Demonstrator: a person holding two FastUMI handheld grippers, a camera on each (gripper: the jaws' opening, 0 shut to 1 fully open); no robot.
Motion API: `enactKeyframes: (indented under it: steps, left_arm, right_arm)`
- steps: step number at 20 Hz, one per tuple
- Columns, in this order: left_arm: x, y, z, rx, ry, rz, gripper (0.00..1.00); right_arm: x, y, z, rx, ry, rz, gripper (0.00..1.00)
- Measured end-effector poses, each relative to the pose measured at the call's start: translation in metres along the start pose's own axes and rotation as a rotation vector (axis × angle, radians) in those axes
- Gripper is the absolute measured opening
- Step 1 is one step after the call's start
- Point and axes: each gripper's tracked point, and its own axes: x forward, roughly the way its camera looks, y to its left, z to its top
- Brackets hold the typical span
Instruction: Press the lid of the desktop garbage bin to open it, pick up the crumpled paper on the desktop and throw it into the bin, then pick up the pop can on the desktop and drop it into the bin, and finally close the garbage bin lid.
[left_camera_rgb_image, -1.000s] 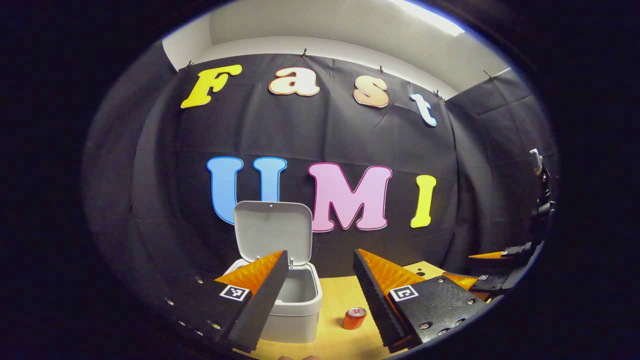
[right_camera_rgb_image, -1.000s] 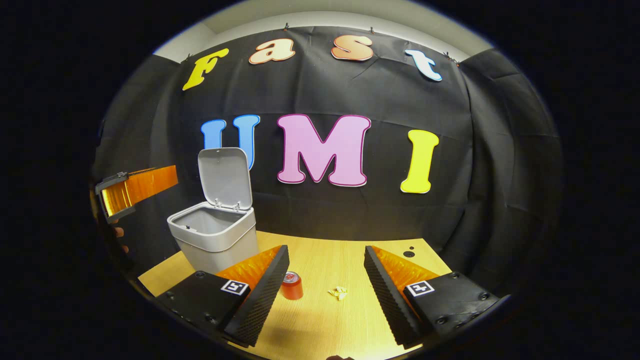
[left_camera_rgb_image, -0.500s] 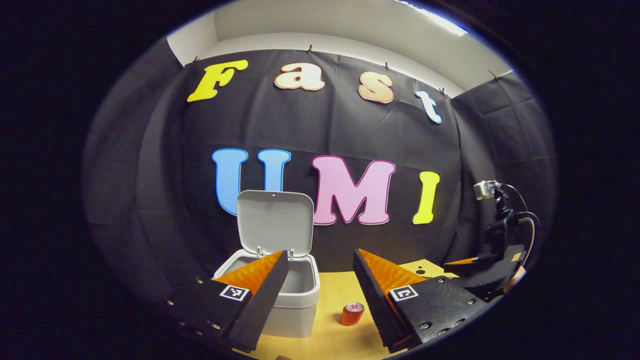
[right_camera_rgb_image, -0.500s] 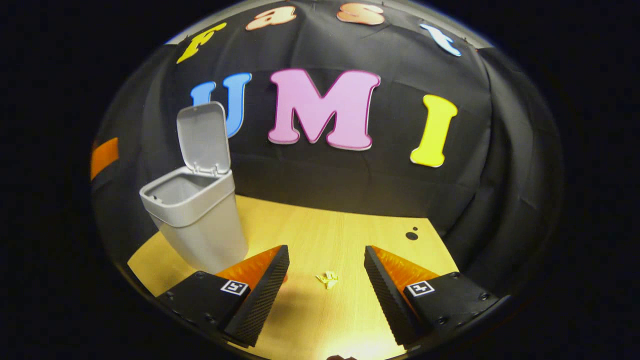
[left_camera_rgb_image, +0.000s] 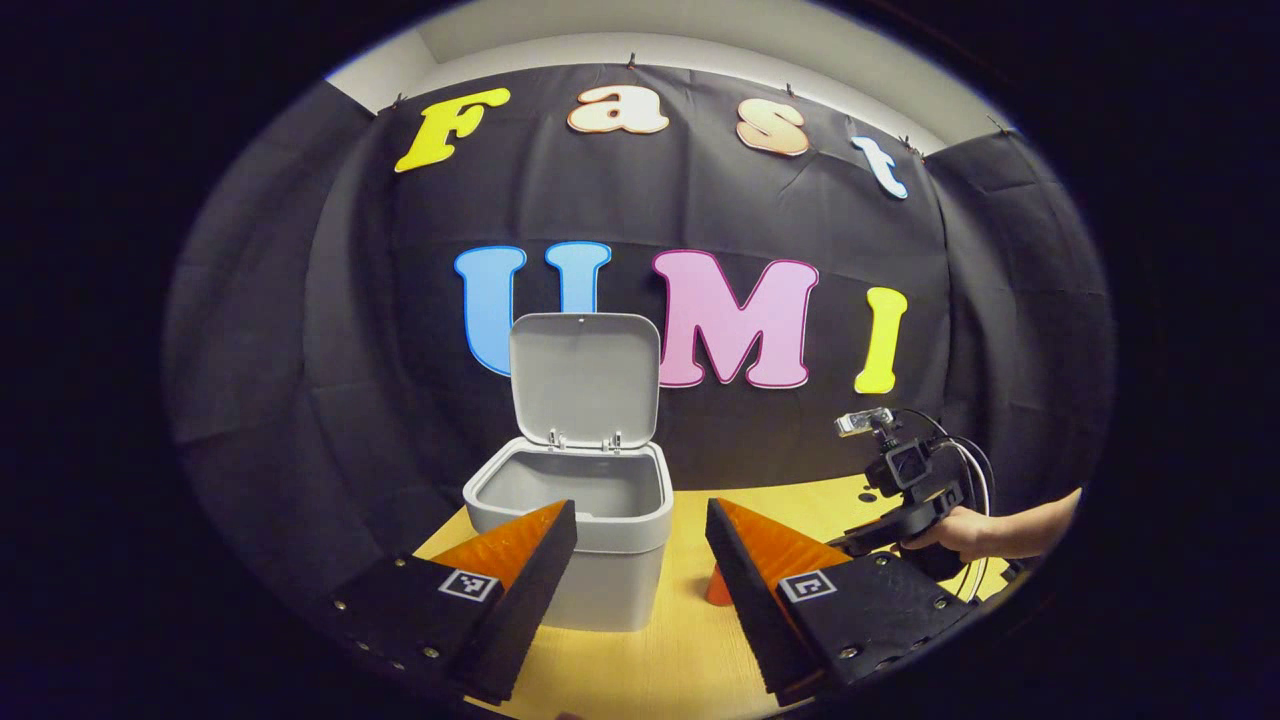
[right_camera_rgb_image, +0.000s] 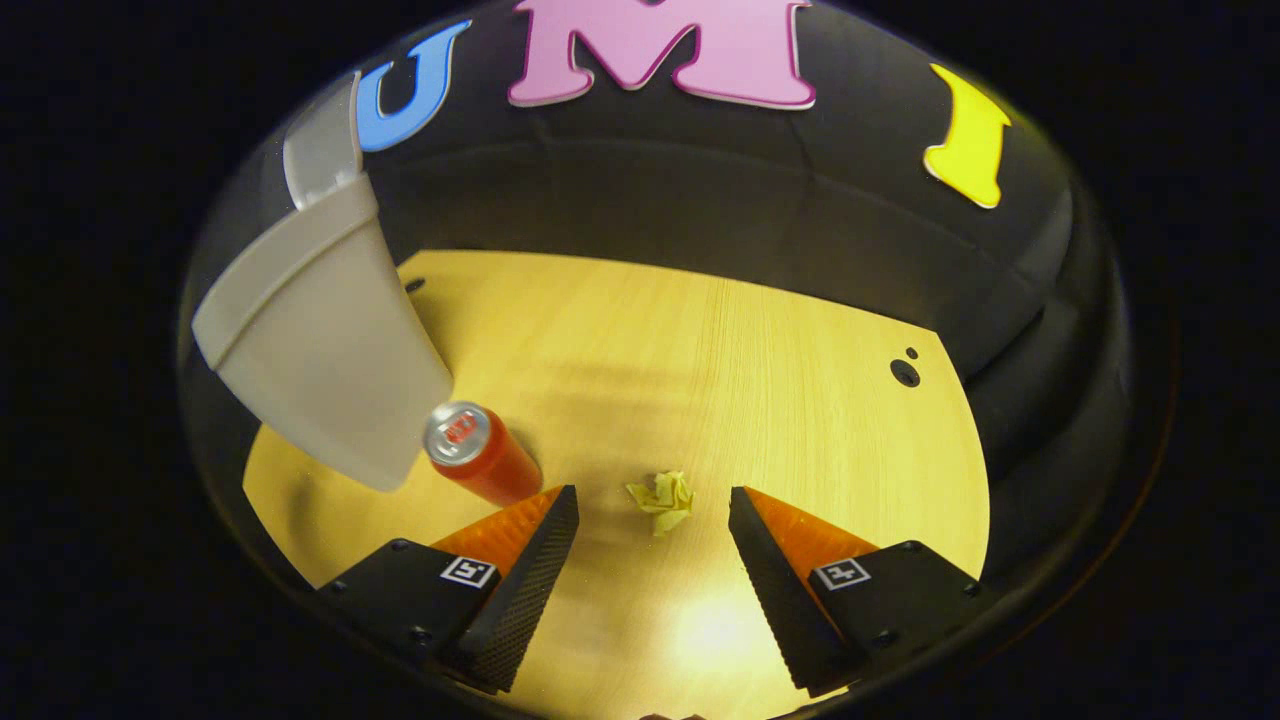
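The grey garbage bin (left_camera_rgb_image: 575, 500) stands on the wooden desktop with its lid (left_camera_rgb_image: 585, 378) raised upright. My left gripper (left_camera_rgb_image: 640, 520) hovers open just in front of the bin, nothing between its fingers. A red pop can (left_camera_rgb_image: 718, 588) peeks out beside its right finger. In the right gripper view, a yellowish crumpled paper (right_camera_rgb_image: 662, 500) lies on the desk between the tips of my open right gripper (right_camera_rgb_image: 652, 505), which points down at it. The pop can (right_camera_rgb_image: 480, 462) stands upright left of the paper, next to the bin (right_camera_rgb_image: 320, 350).
In the left gripper view, a person's hand (left_camera_rgb_image: 960, 535) holds the right gripper low over the desk at the right. The desktop (right_camera_rgb_image: 760, 370) has small dark holes (right_camera_rgb_image: 905, 372) near its far right; black cloth walls close it in behind.
My right gripper has dropped and tilted down toward the desk, bringing the crumpled paper between its fingertips. My left gripper has tilted down a little, so the bin's opening shows.
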Motion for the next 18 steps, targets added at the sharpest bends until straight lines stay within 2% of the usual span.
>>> enactKeyframes:
  steps: [2, 4, 8, 12, 16, 18]
  left_arm:
    - [-0.002, -0.003, -0.010, 0.002, 0.032, -0.002, 0.87]
    - [-0.003, -0.007, -0.019, 0.012, 0.062, 0.000, 0.87]
    - [-0.006, -0.014, -0.027, 0.033, 0.090, -0.001, 0.87]
    - [-0.004, -0.021, -0.026, 0.069, 0.095, -0.017, 0.87]
    - [-0.003, -0.026, -0.026, 0.081, 0.099, -0.030, 0.87]
    - [-0.003, -0.027, -0.029, 0.090, 0.108, -0.037, 0.87]
  right_arm:
    - [0.022, -0.004, -0.013, -0.039, 0.060, -0.012, 0.99]
    - [0.039, 0.000, -0.022, -0.035, 0.107, 0.017, 0.99]
    - [0.069, 0.001, -0.028, -0.040, 0.142, 0.021, 0.98]
    - [0.083, 0.002, -0.041, -0.011, 0.192, 0.024, 0.99]
    - [0.089, 0.008, -0.048, -0.053, 0.217, 0.043, 0.99]
    - [0.094, 0.010, -0.045, -0.037, 0.199, 0.045, 0.97]
